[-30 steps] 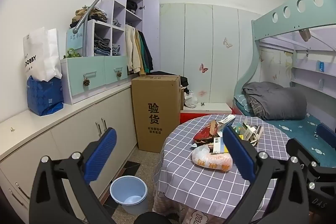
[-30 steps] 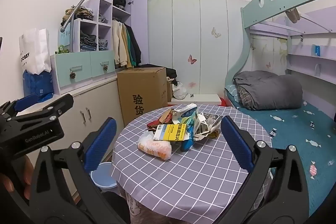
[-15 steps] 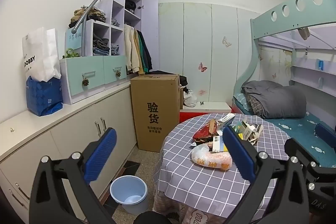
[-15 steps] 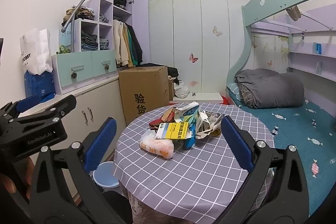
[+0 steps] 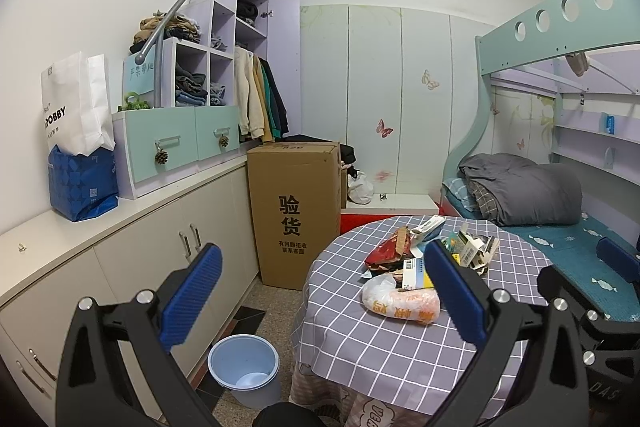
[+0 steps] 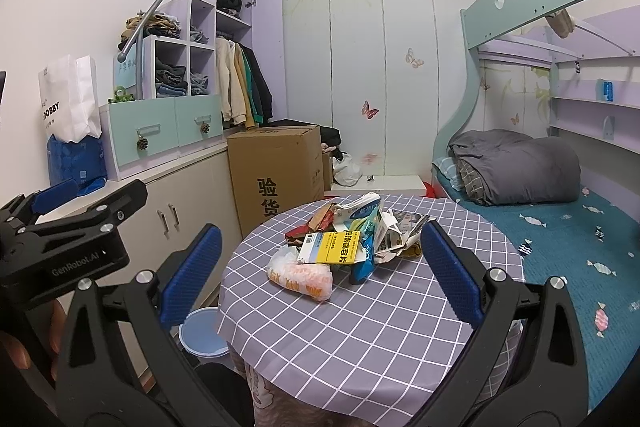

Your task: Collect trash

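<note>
I hold both tools short of the round table (image 6: 360, 339), the left gripper (image 5: 320, 291) and right gripper (image 6: 320, 275) each spread wide and empty. The trash pile (image 6: 352, 235) sits heaped near the table's middle; the blue bin (image 5: 244, 367) waits on the floor just beside it (on my left). I judge the nearest piece, the crumpled plastic bag (image 6: 302, 275), the best first pick: come in low, pinch a fold, lift clear.
</note>
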A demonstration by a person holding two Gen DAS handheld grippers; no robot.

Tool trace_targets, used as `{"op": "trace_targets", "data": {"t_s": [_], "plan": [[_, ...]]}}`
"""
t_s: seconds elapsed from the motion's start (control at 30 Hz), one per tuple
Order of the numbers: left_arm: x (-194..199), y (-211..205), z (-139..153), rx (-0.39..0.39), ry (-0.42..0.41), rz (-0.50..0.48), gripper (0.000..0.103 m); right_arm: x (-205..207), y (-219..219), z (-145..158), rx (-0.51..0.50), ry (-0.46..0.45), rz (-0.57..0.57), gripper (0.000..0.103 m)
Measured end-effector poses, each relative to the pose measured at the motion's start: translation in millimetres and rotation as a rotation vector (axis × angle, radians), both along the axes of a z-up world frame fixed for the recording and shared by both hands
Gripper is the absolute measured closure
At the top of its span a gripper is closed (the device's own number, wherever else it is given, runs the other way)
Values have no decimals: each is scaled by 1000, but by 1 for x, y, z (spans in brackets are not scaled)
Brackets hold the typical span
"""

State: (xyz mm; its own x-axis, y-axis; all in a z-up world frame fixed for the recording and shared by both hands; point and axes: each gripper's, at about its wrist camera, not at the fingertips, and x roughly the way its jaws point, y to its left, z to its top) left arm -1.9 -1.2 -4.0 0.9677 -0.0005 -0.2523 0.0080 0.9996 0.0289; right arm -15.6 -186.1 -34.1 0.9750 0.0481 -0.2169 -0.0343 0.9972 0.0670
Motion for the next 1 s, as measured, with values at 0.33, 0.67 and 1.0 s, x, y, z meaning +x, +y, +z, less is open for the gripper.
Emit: {"op": "trace_targets", "data": {"t_s": [0.33,0.67,1.0], "plan": [[0,-1,0,0,0,-1,4,-1,2,-3,5,1,4,6],[-1,0,1,1,-3,-1,4,-4,3,-5,12,8,15,6],[-3,-1,-1,0,1,-3,4,-4,5,-4,9,13,15,6]]}}
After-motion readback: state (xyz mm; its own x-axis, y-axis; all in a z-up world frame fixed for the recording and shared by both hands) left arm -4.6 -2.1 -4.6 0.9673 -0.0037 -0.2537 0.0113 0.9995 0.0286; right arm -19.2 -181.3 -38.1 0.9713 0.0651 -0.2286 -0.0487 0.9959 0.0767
